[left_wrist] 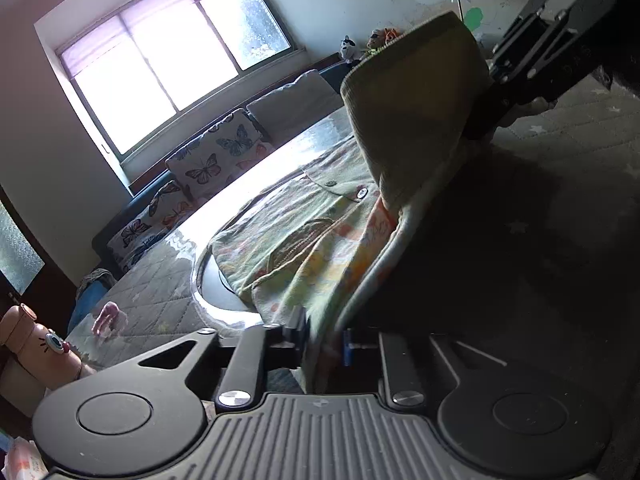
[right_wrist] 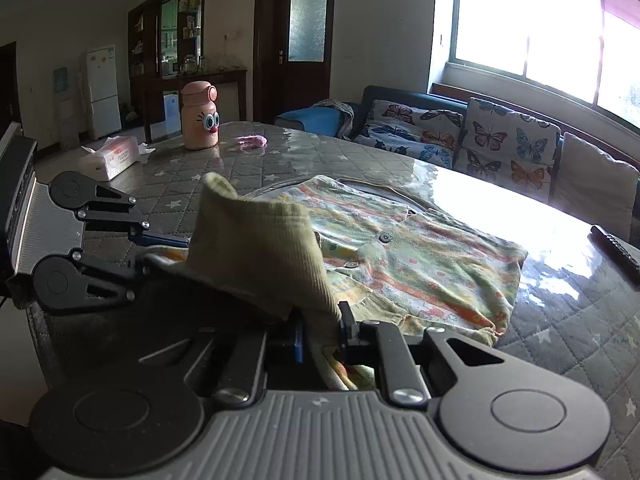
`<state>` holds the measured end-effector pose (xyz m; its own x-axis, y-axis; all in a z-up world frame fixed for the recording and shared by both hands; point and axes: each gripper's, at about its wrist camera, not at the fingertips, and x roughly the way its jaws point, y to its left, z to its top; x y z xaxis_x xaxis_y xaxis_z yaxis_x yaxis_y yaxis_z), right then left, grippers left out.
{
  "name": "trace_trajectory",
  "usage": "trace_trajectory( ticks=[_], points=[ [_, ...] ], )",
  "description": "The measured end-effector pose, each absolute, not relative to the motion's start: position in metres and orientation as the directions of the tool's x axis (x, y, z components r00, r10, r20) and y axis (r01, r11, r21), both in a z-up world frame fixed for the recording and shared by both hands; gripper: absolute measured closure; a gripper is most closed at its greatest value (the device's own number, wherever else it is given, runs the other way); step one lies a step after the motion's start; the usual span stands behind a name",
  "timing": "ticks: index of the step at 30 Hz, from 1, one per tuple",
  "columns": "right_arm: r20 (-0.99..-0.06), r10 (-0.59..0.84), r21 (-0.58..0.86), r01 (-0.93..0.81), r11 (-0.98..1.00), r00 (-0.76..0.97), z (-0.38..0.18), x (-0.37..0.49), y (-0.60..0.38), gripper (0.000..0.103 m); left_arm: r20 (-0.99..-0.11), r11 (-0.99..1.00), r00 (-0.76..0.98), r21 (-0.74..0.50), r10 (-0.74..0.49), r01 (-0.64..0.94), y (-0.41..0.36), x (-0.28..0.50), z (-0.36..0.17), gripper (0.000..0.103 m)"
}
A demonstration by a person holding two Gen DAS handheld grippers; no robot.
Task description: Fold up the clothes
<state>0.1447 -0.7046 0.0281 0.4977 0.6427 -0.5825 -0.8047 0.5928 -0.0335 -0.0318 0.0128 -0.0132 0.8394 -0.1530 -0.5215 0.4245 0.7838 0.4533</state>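
Note:
A small patterned cardigan [right_wrist: 420, 264] with buttons lies spread on the quilted table [right_wrist: 200, 176]. Its olive ribbed hem [right_wrist: 260, 256] is lifted off the table and stretched between both grippers. My right gripper [right_wrist: 323, 334] is shut on one end of that hem, and the cloth bunches between its fingers. My left gripper [right_wrist: 168, 250] grips the other end at the left. In the left wrist view the left gripper [left_wrist: 322, 340] is shut on the cloth edge, the hem [left_wrist: 416, 100] stands up like a flap, and the right gripper [left_wrist: 502, 80] holds its far end.
A pink cartoon-face bottle [right_wrist: 199, 116], a tissue pack [right_wrist: 110, 158] and a small pink item [right_wrist: 252, 141] stand at the table's far side. A dark remote [right_wrist: 616, 252] lies at the right edge. A sofa with butterfly cushions [right_wrist: 500, 140] runs under the window.

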Motion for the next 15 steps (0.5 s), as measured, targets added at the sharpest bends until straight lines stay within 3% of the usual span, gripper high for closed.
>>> trace_trajectory(
  ticks=[5,15],
  points=[
    [-0.565,0.663,-0.033,-0.816,0.577,0.491,0.038,0.134,-0.713,0.091,-0.499,0.79,0.845,0.431,-0.194,0.436,0.018,-0.052,0.007,0.094],
    [-0.567,0.71,-0.032,-0.872,0.488,0.418,0.08,0.079,-0.752,0.092,-0.535,0.793,0.791,0.323,-0.298,0.517,0.019,-0.13,0.05,0.094]
  ],
)
